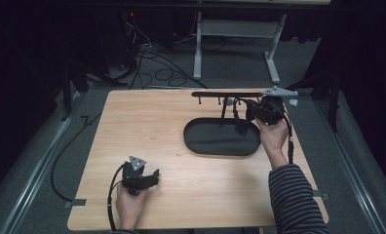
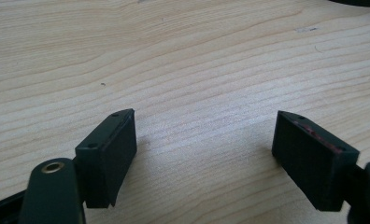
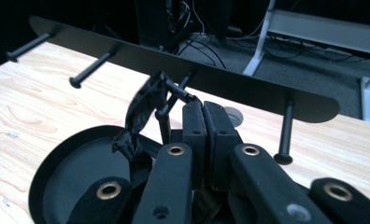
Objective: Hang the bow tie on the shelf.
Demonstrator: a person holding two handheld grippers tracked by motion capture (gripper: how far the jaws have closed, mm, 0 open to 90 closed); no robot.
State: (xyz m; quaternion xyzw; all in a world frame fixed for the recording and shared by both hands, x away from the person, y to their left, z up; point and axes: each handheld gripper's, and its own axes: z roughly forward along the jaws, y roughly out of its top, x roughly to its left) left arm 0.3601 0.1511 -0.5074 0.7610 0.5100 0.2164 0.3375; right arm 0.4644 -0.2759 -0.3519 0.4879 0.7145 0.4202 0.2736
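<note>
A black rack (image 1: 220, 94) with several downward pegs stands over an oval black tray (image 1: 201, 141) at the table's back right. My right gripper (image 1: 249, 111) is at the rack's right part, shut on the top of a black strap (image 1: 240, 127) that hangs over the tray. In the right gripper view the jaws are pressed together at the right gripper (image 3: 202, 108), the strap (image 3: 143, 107) dangles left of them beside a peg, and the rack (image 3: 230, 84) crosses behind. My left gripper (image 1: 154, 176) rests low at the front left, open over bare wood (image 2: 204, 140).
A small pale disc (image 1: 293, 102) lies on the table behind the rack's right end. Beyond the far edge, cables (image 1: 157, 68) trail on the floor beside a white desk frame (image 1: 274, 53). The wooden table top (image 1: 147, 126) stretches between the two grippers.
</note>
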